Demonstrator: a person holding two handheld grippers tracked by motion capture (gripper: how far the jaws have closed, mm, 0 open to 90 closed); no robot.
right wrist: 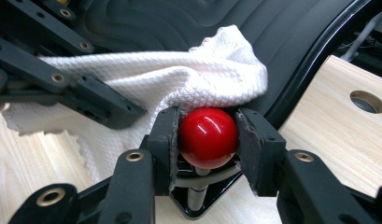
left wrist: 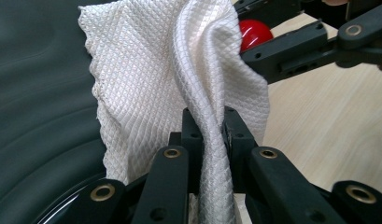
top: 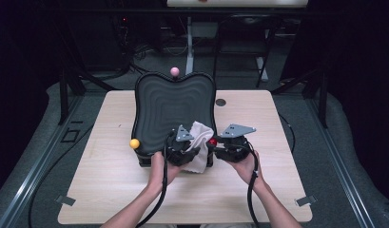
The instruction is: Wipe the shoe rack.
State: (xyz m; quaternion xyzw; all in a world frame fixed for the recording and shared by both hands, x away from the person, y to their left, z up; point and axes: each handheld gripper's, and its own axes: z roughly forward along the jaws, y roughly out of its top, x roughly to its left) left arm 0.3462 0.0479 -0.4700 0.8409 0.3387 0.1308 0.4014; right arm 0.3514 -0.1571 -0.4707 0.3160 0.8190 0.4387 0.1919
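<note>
Fingers: left gripper (left wrist: 211, 122) pinches a fold of the white cloth (left wrist: 170, 74); right gripper (right wrist: 207, 135) clamps the red ball (right wrist: 208, 136).
Position: cloth drapes over the black tray (top: 173, 102) near corner, beside the ball.
Surface: pale wooden table (top: 111, 166), dark room.
Look: cloth waffle-textured, crumpled; ball glossy.

Your left gripper (left wrist: 209, 128) pinches a fold of the white cloth (left wrist: 179, 70). Left of the cloth is the dark wavy tray (left wrist: 34, 93). Right of the cloth, by its top edge, the other gripper (left wrist: 291, 49) sits at a red ball (left wrist: 254, 32) above the wooden table (left wrist: 328, 135).
</note>
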